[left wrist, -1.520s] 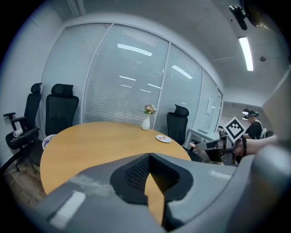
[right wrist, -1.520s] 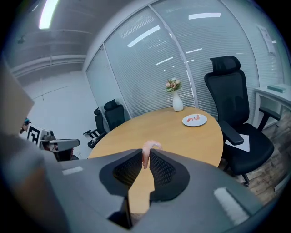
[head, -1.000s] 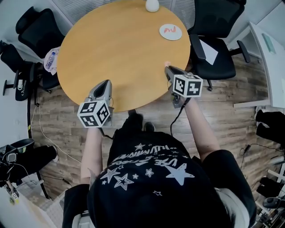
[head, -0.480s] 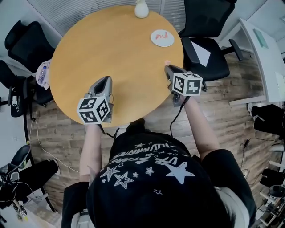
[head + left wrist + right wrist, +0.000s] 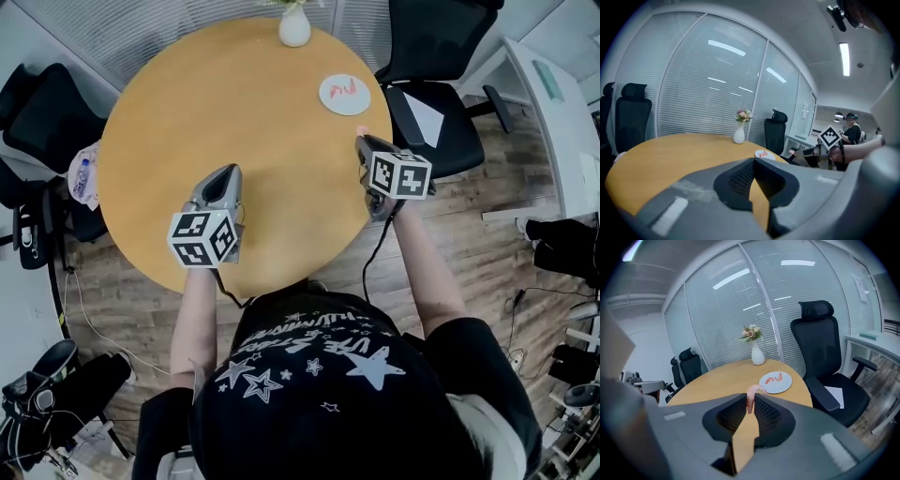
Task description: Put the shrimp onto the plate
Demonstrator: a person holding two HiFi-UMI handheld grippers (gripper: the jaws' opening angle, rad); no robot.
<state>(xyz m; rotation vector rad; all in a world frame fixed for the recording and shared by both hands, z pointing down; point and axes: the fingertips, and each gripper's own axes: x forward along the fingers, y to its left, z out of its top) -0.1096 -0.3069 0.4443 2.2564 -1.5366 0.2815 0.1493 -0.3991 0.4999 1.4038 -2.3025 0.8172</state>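
Plate [image 5: 344, 93] on round wooden table [image 5: 225, 103] among office chairs [image 5: 442, 36]

Your left grey two-jaw gripper [image 5: 225, 175] sits level ahead of your bare left forearm [image 5: 192, 309], its jaws pressed together at the tips with nothing between them. Your right grey two-jaw gripper [image 5: 362, 142] reaches slightly further forward on your outstretched right arm [image 5: 422, 272], jaws pinched on a small pink shrimp [image 5: 751, 394].

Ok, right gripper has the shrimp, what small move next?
Probably carry the right gripper forward toward the plate: the shrimp is pinched between its jaws, and the plate lies ahead, not yet under the shrimp.
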